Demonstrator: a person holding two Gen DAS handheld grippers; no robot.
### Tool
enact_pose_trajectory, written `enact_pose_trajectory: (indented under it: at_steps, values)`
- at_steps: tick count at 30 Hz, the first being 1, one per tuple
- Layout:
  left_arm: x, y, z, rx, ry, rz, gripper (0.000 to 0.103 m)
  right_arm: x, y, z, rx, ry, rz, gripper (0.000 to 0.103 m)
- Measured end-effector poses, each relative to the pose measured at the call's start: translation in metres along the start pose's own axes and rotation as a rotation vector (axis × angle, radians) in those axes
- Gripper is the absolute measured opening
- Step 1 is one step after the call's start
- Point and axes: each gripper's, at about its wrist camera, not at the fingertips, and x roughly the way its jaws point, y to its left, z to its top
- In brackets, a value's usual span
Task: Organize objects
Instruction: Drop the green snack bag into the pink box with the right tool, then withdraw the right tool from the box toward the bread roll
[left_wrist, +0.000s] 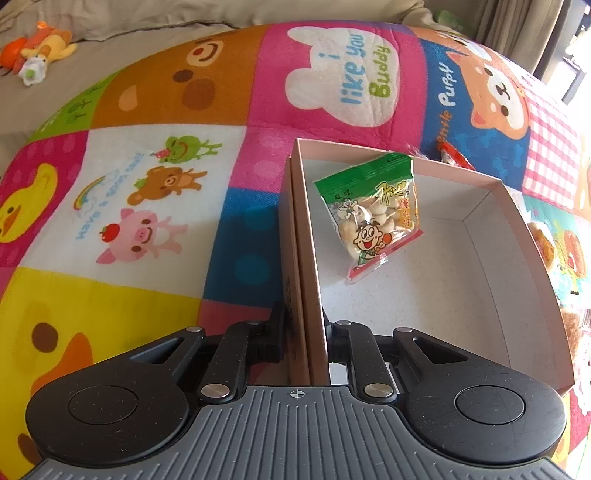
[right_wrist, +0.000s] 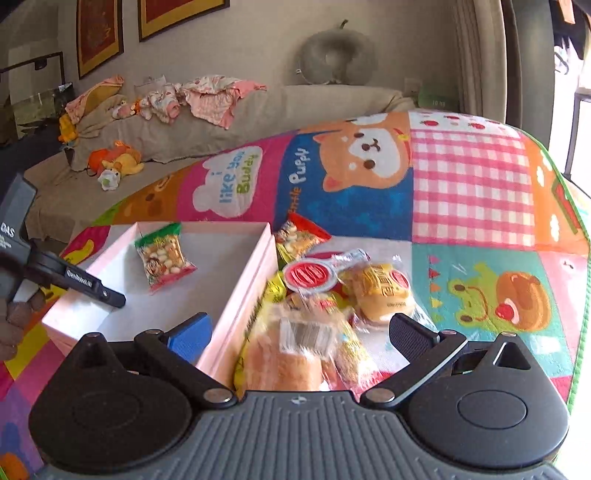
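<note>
While the left gripper (left_wrist: 308, 332) stays out of it, pinched shut on the near wall of the pink box (left_wrist: 517, 221), the right gripper (right_wrist: 301, 326) hangs over the pile of wrapped snacks (right_wrist: 332, 295) just beside the box on the cartoon play mat (right_wrist: 472, 192), its jaws spread wide and gripping nothing. One green snack packet (left_wrist: 369, 218) lies inside the box, near the far wall.
</note>
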Motion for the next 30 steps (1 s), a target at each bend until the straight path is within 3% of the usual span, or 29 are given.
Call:
enact_pose_trajectory:
  at_steps: [1, 4, 6, 9, 14, 17, 20, 26, 28, 30]
  values:
    - [0.000, 0.000, 0.000, 0.002, -0.001, -0.001, 0.017, 0.004, 0.006, 0.012, 0.003, -0.001, 0.021, 0.101]
    - [0.000, 0.001, 0.000, 0.002, -0.002, -0.002, 0.017, 0.036, 0.025, 0.053, 0.067, 0.084, 0.116, 0.079]
    - [-0.001, 0.001, 0.000, 0.001, 0.000, -0.004, 0.017, 0.068, 0.038, 0.073, 0.123, 0.175, 0.161, 0.051]
    - [-0.001, 0.002, -0.001, 0.006, -0.001, -0.015, 0.018, 0.120, 0.065, 0.089, 0.129, 0.276, 0.128, 0.037]
    - [-0.002, 0.006, -0.002, 0.006, 0.003, -0.041, 0.020, 0.178, 0.104, 0.095, 0.001, 0.339, -0.014, 0.036]
    - [-0.002, 0.006, -0.002, 0.011, 0.002, -0.047, 0.020, 0.189, 0.114, 0.086, -0.027, 0.433, 0.038, 0.036]
    - [-0.002, 0.006, -0.003, 0.012, -0.002, -0.048, 0.021, 0.179, 0.122, 0.078, -0.061, 0.464, 0.117, 0.037]
    - [-0.002, 0.004, -0.003, 0.019, -0.006, -0.038, 0.020, 0.123, 0.106, 0.088, -0.133, 0.265, 0.045, 0.037]
    - [-0.002, 0.002, -0.003, 0.030, -0.008, -0.027, 0.019, 0.095, 0.088, 0.087, -0.143, 0.198, 0.013, 0.041]
    - [-0.002, -0.001, -0.004, 0.046, -0.012, -0.014, 0.018, 0.069, 0.068, 0.082, -0.142, 0.140, -0.014, 0.054]
